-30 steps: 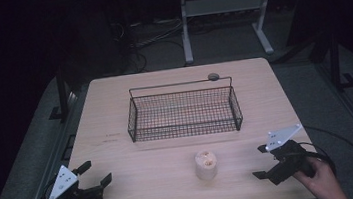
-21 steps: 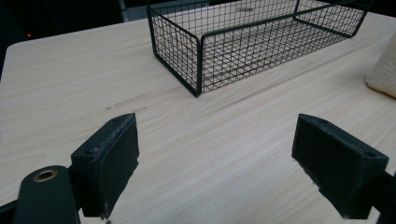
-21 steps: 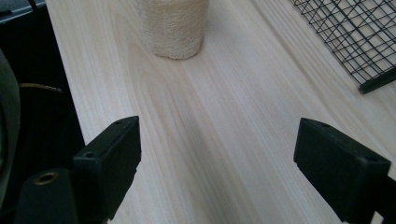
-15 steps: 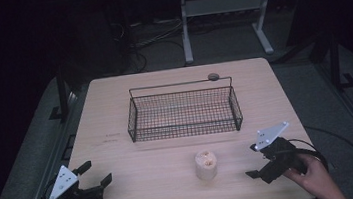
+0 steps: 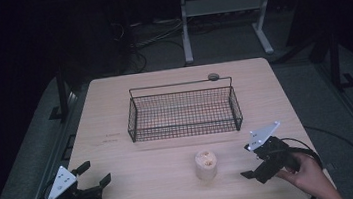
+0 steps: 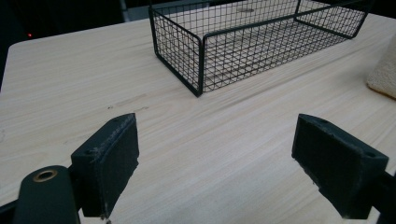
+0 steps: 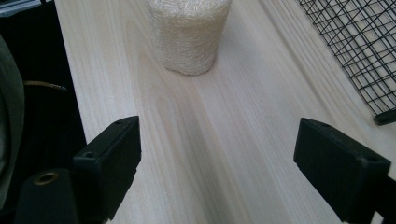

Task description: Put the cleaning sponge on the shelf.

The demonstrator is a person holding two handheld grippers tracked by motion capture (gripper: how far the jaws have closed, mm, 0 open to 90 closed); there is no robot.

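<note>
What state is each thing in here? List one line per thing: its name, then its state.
Wire basket: upright, nothing in it.
Beige fibrous cylinder: standing upright on the table, untouched.
Left gripper: open, holding nothing.
Right gripper: open, pointed at the cylinder, not touching it.
Small round dark object: lying behind the basket.

A basket [image 5: 184, 113] sits mid-table [image 5: 114, 101]; a roll [image 5: 205, 165] stands before the basket, a disc [image 5: 213, 76] behind it.
</note>
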